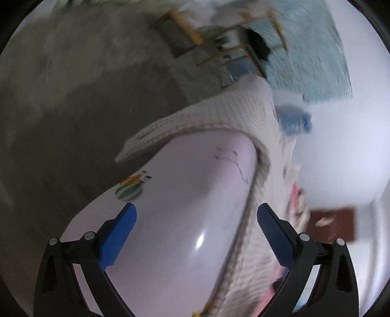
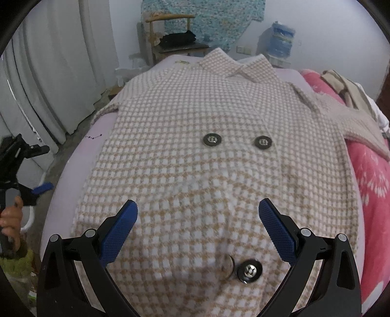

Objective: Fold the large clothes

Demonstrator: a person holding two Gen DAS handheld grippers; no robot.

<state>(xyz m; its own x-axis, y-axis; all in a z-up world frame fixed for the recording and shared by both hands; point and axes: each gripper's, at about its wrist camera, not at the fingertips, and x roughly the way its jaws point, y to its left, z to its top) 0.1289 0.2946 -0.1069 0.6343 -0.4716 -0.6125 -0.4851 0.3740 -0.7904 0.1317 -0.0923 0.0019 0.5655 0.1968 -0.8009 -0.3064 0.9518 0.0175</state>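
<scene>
A beige-and-white checked coat (image 2: 195, 151) with dark buttons lies spread face up on a lilac sheet (image 2: 65, 185), collar at the far end. My right gripper (image 2: 198, 219) hovers open over its lower front, nothing between the blue pads. In the left wrist view, which is blurred and tilted, my left gripper (image 1: 196, 224) is open above bare sheet (image 1: 185, 207); the coat's edge (image 1: 253, 195) runs just inside its right finger and a sleeve (image 1: 195, 122) drapes toward the bed's side. The right wrist view shows the left gripper (image 2: 36, 187) at the far left, held by a hand (image 2: 9, 219).
A pink blanket (image 2: 370, 175) with other clothes lies along the bed's right side. A wooden chair (image 2: 170, 34) with dark cloth stands beyond the bed, with a blue patterned hanging (image 2: 207, 17) and a water bottle (image 2: 280, 39). White curtains (image 2: 48, 73) and grey floor (image 1: 73, 97) are at the left.
</scene>
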